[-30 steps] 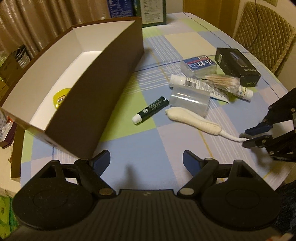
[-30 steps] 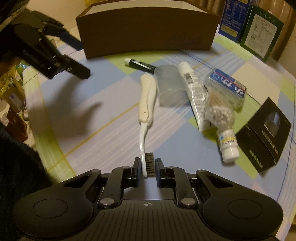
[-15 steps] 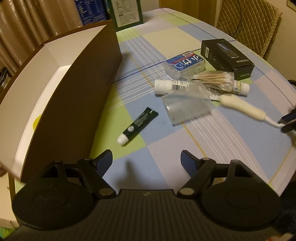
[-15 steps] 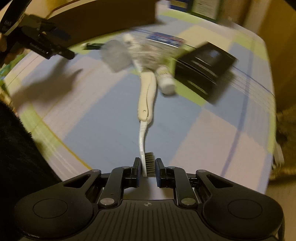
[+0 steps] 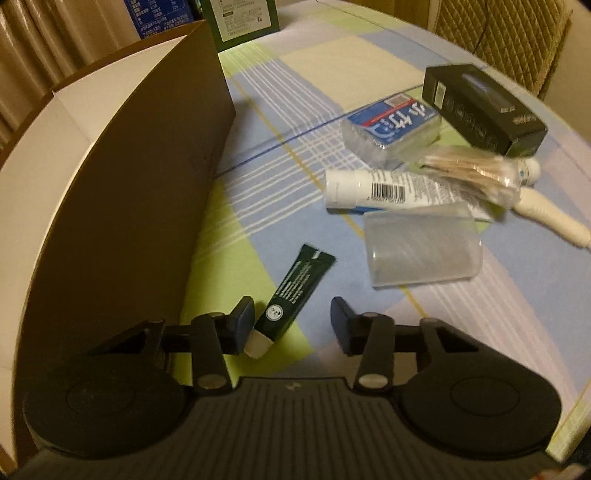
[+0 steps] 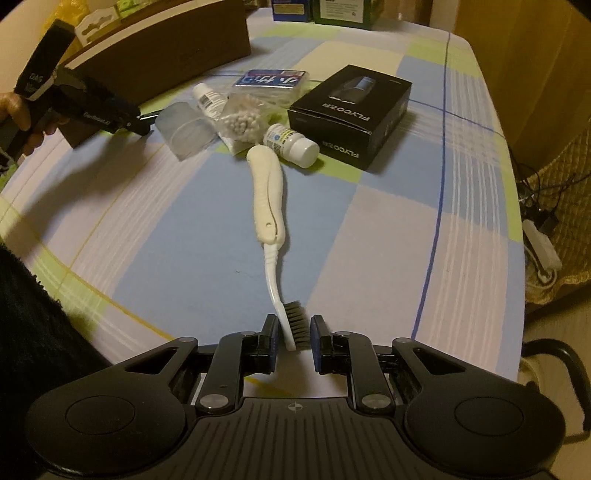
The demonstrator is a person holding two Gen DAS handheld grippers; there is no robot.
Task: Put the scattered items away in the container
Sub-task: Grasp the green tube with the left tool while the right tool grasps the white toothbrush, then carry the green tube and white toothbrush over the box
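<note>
A brown cardboard box with a white inside stands at the left. My left gripper is open, low over the table, its jaws either side of the white-capped end of a small dark green tube. My right gripper is slightly open around the bristle head of a white brush, which lies on the table. The jaws do not press the brush. The left gripper also shows in the right wrist view, by the box.
On the checked tablecloth lie a clear plastic cup, a white tube with a barcode, a bag of cotton swabs, a blue-labelled clear case, a small white bottle and a black carton. A chair stands behind.
My left gripper dropped forward and down onto the green tube beside the box. My right gripper swung the brush round to the right, set it on the table and loosened its jaws.
</note>
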